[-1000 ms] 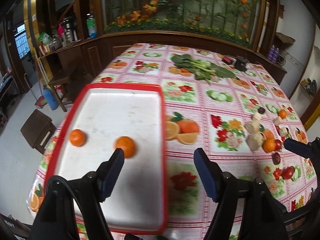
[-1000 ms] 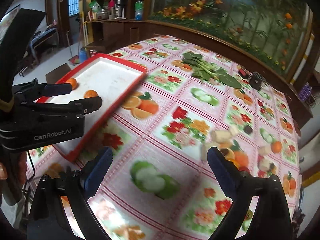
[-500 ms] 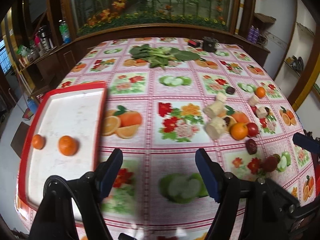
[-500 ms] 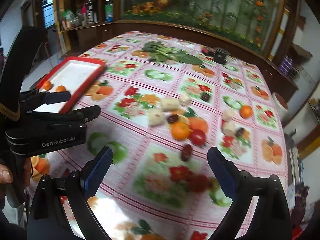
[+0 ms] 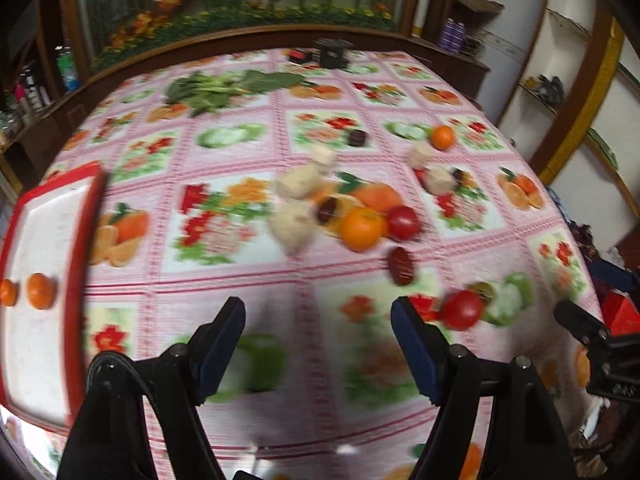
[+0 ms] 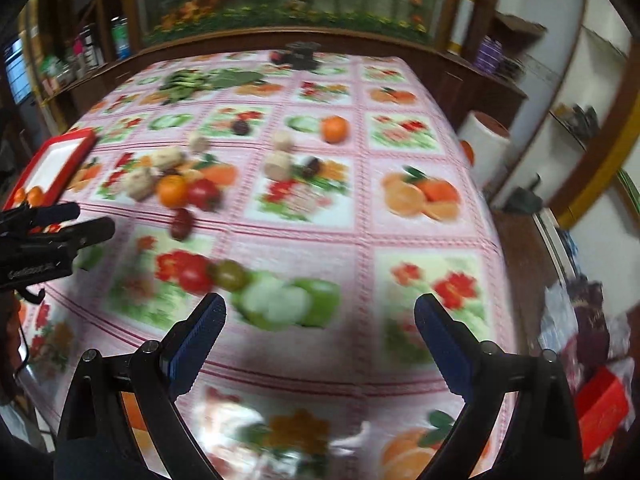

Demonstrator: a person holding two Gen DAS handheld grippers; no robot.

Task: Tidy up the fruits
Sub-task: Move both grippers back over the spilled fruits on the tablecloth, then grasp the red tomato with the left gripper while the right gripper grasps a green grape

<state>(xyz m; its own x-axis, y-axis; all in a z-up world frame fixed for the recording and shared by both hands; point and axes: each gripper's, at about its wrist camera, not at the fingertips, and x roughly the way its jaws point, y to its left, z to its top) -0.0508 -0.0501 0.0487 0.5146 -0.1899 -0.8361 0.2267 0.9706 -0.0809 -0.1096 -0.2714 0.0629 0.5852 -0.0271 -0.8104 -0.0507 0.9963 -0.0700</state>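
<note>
We see our left tongs (image 5: 318, 322) standing wide with nothing between the blue pads, over the desk (image 5: 248, 280) and its pink cloth printed with fruit and flowers. Our right tongs (image 6: 320, 320) are wide as well and hold nothing; under them lies only the printed cloth.

The fruits sit in a loose cluster at mid desk: a large orange (image 5: 362, 228) touching a red round fruit (image 5: 403, 222), a dark red date-like fruit (image 5: 400, 266) just below them, and pale lumpy pieces (image 5: 294, 230) to their left whose kind we cannot tell. Nearer our left tongs, to their right, lies another red fruit (image 5: 462, 309) beside a brownish-green one (image 5: 482, 290). A small orange (image 5: 442, 137) rests farther back, well apart from the cluster. Two oranges (image 5: 40, 291) lie in the red-rimmed white tray (image 5: 84, 240) at the left edge of the desk.

Leafy greens (image 5: 224, 86) lie at the far side, near a black object (image 5: 334, 53).

In the right wrist view the body of the left tongs (image 6: 52, 236) carries white lettering, but blur leaves it unreadable to us. A white roll (image 6: 486, 148) stands beyond the right edge of the desk, and bottles on the shelf (image 6: 80, 64) at left have labels too blurred to read
</note>
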